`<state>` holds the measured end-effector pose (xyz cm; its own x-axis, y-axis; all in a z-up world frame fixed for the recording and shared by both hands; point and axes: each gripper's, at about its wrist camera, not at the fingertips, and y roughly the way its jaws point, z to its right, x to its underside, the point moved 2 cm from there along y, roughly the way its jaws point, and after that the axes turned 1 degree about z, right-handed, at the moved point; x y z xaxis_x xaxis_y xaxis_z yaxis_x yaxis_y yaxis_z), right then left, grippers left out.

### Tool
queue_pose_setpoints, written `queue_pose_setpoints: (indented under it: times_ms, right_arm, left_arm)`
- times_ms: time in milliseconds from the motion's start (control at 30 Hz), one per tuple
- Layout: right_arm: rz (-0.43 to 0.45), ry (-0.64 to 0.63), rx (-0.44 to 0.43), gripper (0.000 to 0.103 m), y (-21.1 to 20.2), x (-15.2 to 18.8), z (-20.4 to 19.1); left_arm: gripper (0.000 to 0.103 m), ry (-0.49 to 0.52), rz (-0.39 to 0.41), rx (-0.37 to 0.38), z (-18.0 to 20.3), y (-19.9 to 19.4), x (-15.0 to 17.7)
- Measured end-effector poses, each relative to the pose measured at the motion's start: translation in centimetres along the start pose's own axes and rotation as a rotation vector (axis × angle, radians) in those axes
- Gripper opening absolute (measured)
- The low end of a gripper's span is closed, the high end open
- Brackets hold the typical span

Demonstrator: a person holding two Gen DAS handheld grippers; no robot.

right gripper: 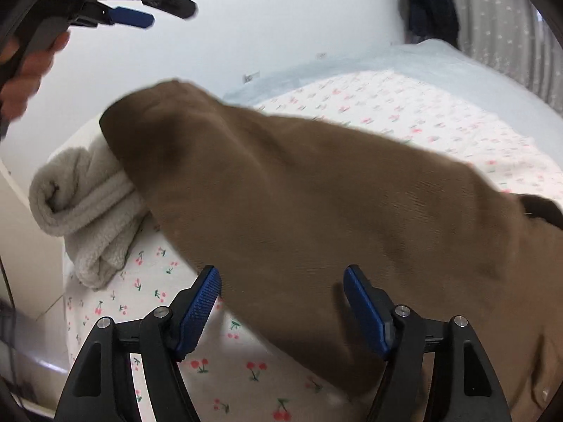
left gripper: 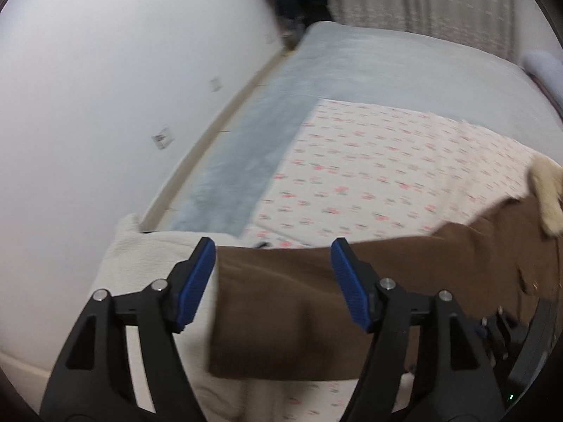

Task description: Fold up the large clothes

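- Far left: a rolled off-white fleece blanket point(right gripper: 84, 204) lies at the bed's edge by the wall point(left gripper: 105, 88). The brown garment's end lies on top of it, touching.
- Left gripper point(left gripper: 272, 281): fingers spread wide, nothing pinched. Brown garment point(left gripper: 352, 299) lies below and between the blue pads point(left gripper: 195, 288), but neither pad presses it. From the right wrist view this gripper point(right gripper: 140, 17) is up high, clear of the cloth, with a hand point(right gripper: 24, 70) on its grip.
- Centre: garment lies as a long band across the cherry-print sheet point(left gripper: 369, 176), one end on the blanket, the rest running right. Looks like a sleeve or folded panel; can't tell which through the blur.
- Right gripper point(right gripper: 281, 309): fingers also spread, pinching nothing. It hovers low over the garment's point(right gripper: 299, 193) near edge, left pad point(right gripper: 200, 309) over the sheet point(right gripper: 158, 292), right pad over brown cloth.
- Far right: a cream fuzzy bit point(left gripper: 549, 193) shows on the garment; likely collar or lining.
- Judgement: a fold was probably just laid, next grab pending.
- To do it well: come down on the hem edge, catch all layers in one pinch, grab both corners level, lift just enough to clear, and keep the band taut so it doesn't drag the blanket.
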<state>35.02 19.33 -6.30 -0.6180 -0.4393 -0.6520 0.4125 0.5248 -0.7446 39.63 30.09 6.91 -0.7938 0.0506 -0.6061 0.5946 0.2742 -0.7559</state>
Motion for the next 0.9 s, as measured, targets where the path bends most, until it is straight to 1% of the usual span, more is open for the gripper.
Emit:
queue_pose_setpoints:
  times_ms: [67,133,167,200,233,267,300,367,400,433,500,533,567,600,633,667,700,733,767,800,867,900]
  right_arm:
    - [0.007,0.029,0.057,0.076,-1.6,0.3,2.4]
    - [0.023,0.069,0.135,0.076,-4.0,1.0,6.0]
    - [0.027,0.091,0.171,0.077,-5.1,1.5,7.8]
    - [0.025,0.121,0.208,0.078,-6.2,2.1,10.0]
    - [0.020,0.158,0.243,0.078,-7.3,2.9,12.5]
    - [0.014,0.180,0.265,0.078,-8.0,3.4,14.0]
    - [0.007,0.214,0.314,0.078,-9.2,4.4,16.5]
    - [0.001,0.258,0.380,0.078,-11.0,6.1,19.9]
    - [0.000,0.285,0.405,0.078,-12.0,7.2,21.8]
    - [-0.002,0.308,0.420,0.078,-12.7,8.2,23.3]
    - [-0.010,0.368,0.440,0.078,-15.0,11.0,27.2]
    - [-0.013,0.382,0.445,0.078,-15.7,12.1,28.3]
    - [-0.021,0.401,0.460,0.078,-16.5,13.6,29.8]
    - [-0.026,0.409,0.470,0.078,-17.0,14.8,30.3]
    - [-0.039,0.421,0.487,0.078,-17.6,16.2,31.6]
    - [-0.047,0.426,0.497,0.078,-17.8,17.1,31.9]
    - [-0.052,0.426,0.490,0.077,-18.2,18.1,32.7]
    - [-0.031,0.414,0.424,0.077,-18.8,18.9,33.0]
    - [-0.017,0.400,0.409,0.077,-19.5,19.4,32.9]
    - [-0.023,0.385,0.430,0.077,-20.1,19.7,32.7]
    - [-0.065,0.335,0.505,0.077,-21.5,20.2,32.0]
    - [-0.065,0.309,0.547,0.078,-22.1,20.3,31.2]
  left_arm:
    - [0.076,0.043,-0.006,0.067,3.1,-0.1,0.4]
    - [0.077,0.091,-0.016,0.148,6.9,0.3,0.8]
    - [0.077,0.109,-0.021,0.176,8.3,0.6,0.9]
    - [0.077,0.137,-0.027,0.220,10.7,1.2,1.1]
    - [0.077,0.158,-0.031,0.244,12.5,1.4,1.4]
    - [0.077,0.174,-0.034,0.256,14.1,1.4,1.8]
    - [0.077,0.184,-0.037,0.268,15.5,1.8,1.9]
    - [0.077,0.204,-0.044,0.308,18.4,3.2,2.6]
    - [0.077,0.215,-0.039,0.316,19.5,3.8,2.9]
    - [0.077,0.232,-0.032,0.303,20.5,4.7,3.3]
    - [0.077,0.252,-0.027,0.237,21.1,6.7,4.3]
    - [0.077,0.248,-0.043,0.200,20.9,8.1,4.9]
    - [0.079,0.241,-0.060,0.176,20.3,8.9,5.4]
    - [0.088,0.229,-0.071,0.157,19.5,9.7,5.9]
    - [0.094,0.199,-0.052,0.129,18.1,10.3,6.4]
    - [0.102,0.186,-0.038,0.057,17.1,10.5,6.6]
    - [0.103,0.173,-0.036,0.015,16.3,10.5,6.7]
    - [0.102,0.154,-0.054,0.012,15.8,10.3,6.6]
    - [0.102,0.138,-0.070,0.003,15.6,9.9,6.5]
    - [0.099,0.133,-0.075,-0.007,15.6,9.5,6.4]
    - [0.097,0.132,-0.057,-0.028,16.3,7.7,6.0]
    - [0.097,0.131,-0.039,-0.015,16.7,6.5,5.8]
